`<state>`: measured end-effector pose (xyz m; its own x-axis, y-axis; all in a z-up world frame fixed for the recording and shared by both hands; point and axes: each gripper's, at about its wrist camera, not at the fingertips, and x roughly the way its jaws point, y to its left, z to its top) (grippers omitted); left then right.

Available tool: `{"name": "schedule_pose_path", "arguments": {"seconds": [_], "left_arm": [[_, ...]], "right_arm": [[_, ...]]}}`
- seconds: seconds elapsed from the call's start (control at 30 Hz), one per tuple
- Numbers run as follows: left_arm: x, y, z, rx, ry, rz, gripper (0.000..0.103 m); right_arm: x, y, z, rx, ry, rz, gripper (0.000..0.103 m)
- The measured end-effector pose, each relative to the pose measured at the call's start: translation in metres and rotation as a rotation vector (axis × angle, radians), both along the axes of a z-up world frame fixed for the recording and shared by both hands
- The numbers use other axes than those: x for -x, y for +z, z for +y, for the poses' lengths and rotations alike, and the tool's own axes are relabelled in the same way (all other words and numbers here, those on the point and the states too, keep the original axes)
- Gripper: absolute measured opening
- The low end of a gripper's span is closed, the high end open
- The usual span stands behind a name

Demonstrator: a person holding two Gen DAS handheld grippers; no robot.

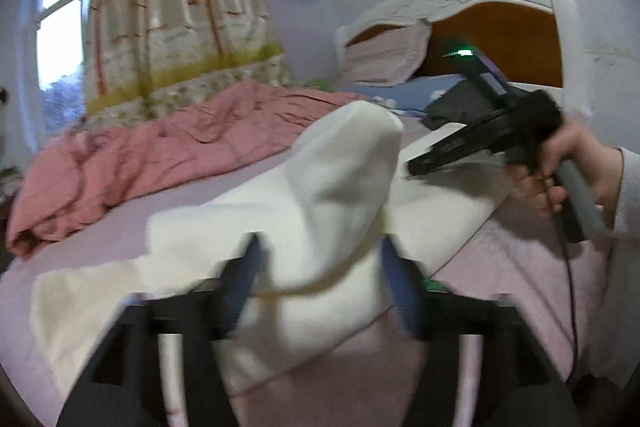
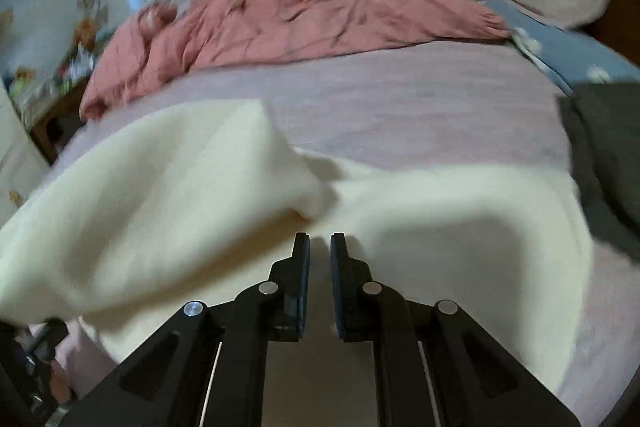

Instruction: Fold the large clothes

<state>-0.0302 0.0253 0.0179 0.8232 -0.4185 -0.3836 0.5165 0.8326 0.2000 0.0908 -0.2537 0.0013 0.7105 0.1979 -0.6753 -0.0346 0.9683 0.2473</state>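
Showing right gripper (image 1: 416,167) over cream garment (image 1: 320,187): left wrist view only.

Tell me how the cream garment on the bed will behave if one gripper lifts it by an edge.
The cream garment is probably floppy: it humps and droops in soft folds between the fingers of the left gripper. It looks thick and fleecy, so likely not slippery. It spreads wide over the bed, so a single pinch would probably leave most of it dragging.
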Motion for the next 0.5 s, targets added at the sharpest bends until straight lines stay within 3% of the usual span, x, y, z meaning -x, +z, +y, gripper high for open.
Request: {"name": "schedule_pose_path", "arguments": {"seconds": [0.13, 0.23, 0.33, 0.5], "left_arm": [[0.013, -0.004, 0.010, -0.014, 0.090, -0.022, 0.078], [-0.004, -0.010, 0.006, -0.075, 0.181, -0.034, 0.078], [-0.021, -0.015, 0.004, -0.074, 0.234, -0.004, 0.078], [-0.024, -0.020, -0.003, -0.096, 0.241, -0.006, 0.078]], "right_arm": [[0.027, 0.019, -0.012, -0.069, -0.022, -0.093, 0.011], [0.046, 0.039, -0.005, -0.117, -0.020, -0.203, 0.012], [0.051, 0.050, 0.011, -0.208, 0.011, -0.253, 0.012], [0.037, 0.064, 0.067, -0.185, 0.124, -0.283, 0.012]]}}
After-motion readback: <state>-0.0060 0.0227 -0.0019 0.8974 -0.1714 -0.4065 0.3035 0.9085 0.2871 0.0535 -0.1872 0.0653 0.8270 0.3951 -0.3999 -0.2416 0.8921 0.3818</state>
